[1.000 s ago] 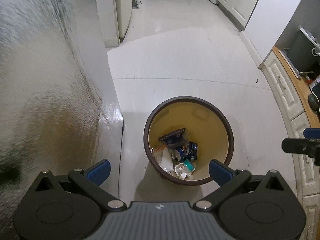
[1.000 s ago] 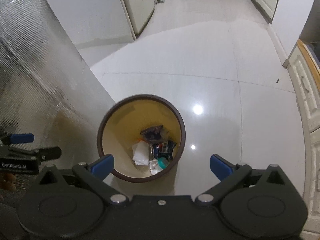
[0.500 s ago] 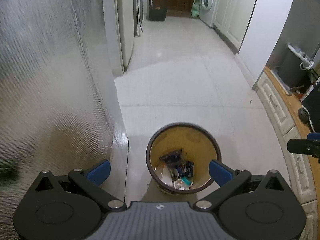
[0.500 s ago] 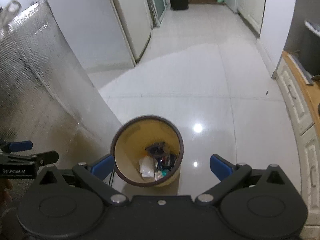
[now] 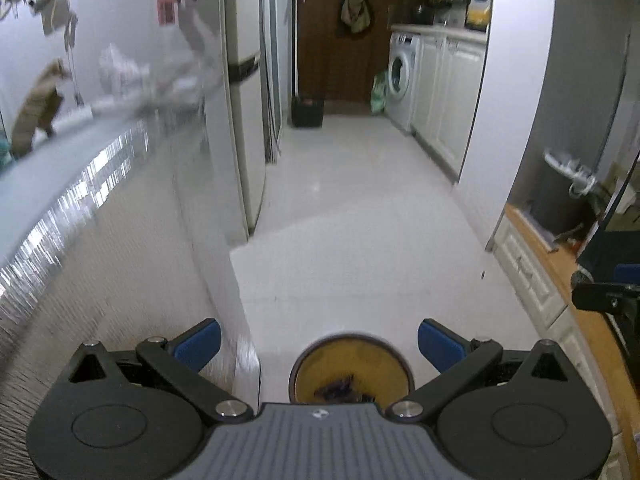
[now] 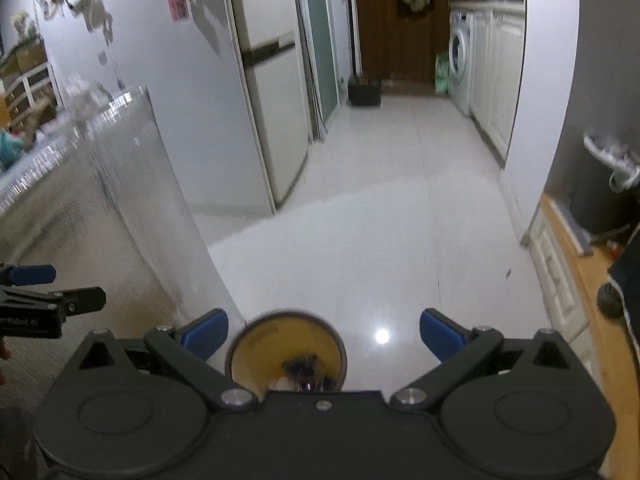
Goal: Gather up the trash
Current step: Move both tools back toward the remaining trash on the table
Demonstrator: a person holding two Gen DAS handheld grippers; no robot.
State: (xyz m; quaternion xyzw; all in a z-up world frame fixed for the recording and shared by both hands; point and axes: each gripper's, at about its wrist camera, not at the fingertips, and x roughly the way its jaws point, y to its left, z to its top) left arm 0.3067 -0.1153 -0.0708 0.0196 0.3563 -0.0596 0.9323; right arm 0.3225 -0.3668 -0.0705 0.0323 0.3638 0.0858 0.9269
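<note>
A round brown bin (image 5: 351, 368) with a yellow inside stands on the white floor, far below, and holds dark and pale trash. The same bin (image 6: 286, 354) appears low in the right wrist view, partly hidden by the gripper body. My left gripper (image 5: 318, 338) is open and empty, high above the bin. Well above it too, my right gripper (image 6: 323, 330) stands open with nothing between its blue fingertips. The left gripper's side (image 6: 48, 300) shows at the left edge of the right wrist view, and the right gripper's side (image 5: 608, 296) at the right edge of the left wrist view.
A silvery foil-covered counter (image 5: 100, 240) runs along the left, with blurred things on top. A fridge (image 6: 268, 92) stands beyond it. White cabinets with a wooden top (image 5: 560, 280) line the right. A washing machine (image 5: 400, 76) and a black box (image 5: 307, 110) sit down the hallway.
Both grippers have risen and tilted up, so the bin has shrunk and slid to the bottom of both views. The hallway and counter top have come into sight. Both stay open.
</note>
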